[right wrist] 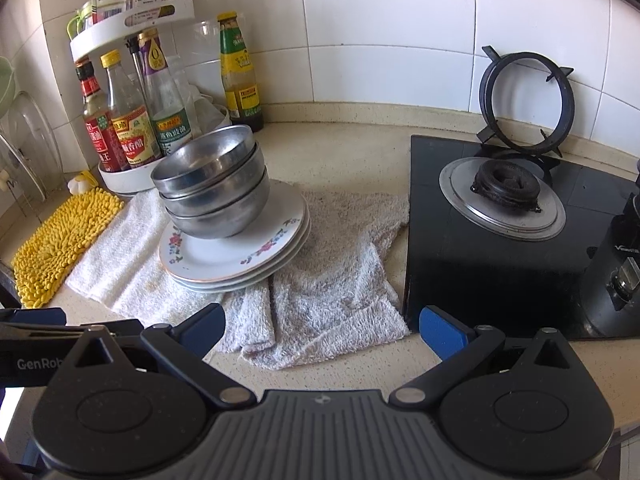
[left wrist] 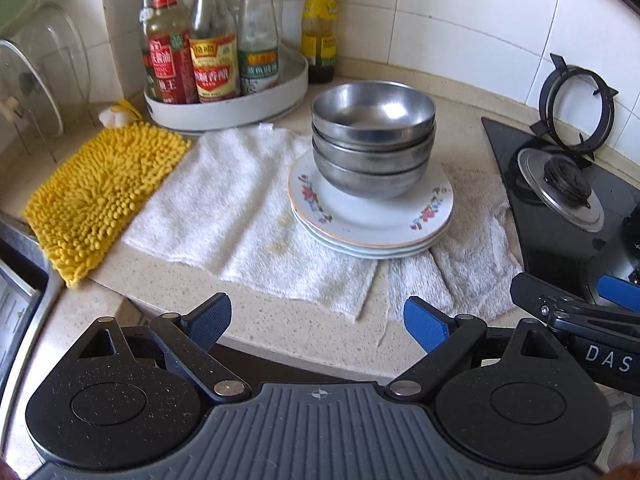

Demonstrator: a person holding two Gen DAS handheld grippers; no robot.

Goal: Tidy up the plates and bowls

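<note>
Three nested steel bowls [left wrist: 373,136] [right wrist: 212,184] stand on a stack of three white floral plates [left wrist: 372,220] [right wrist: 236,252], which rests on white towels. My left gripper [left wrist: 318,324] hovers open over the counter's front edge, well short of the stack, nothing between its blue pads. My right gripper [right wrist: 322,334] is open too, above the towel to the right of the stack and empty. In the left wrist view the right gripper [left wrist: 576,300] shows at the right edge. The left gripper [right wrist: 44,328] shows at the left edge of the right wrist view.
A yellow chenille mitt [left wrist: 100,196] lies left of the towels [left wrist: 248,216]. A white turntable with sauce bottles [left wrist: 208,60] stands behind, with a lone bottle [left wrist: 319,24] beside it. A black gas hob [right wrist: 508,240] with a burner and a leaning pan support [right wrist: 524,100] fills the right. Glass lids [left wrist: 32,80] stand far left.
</note>
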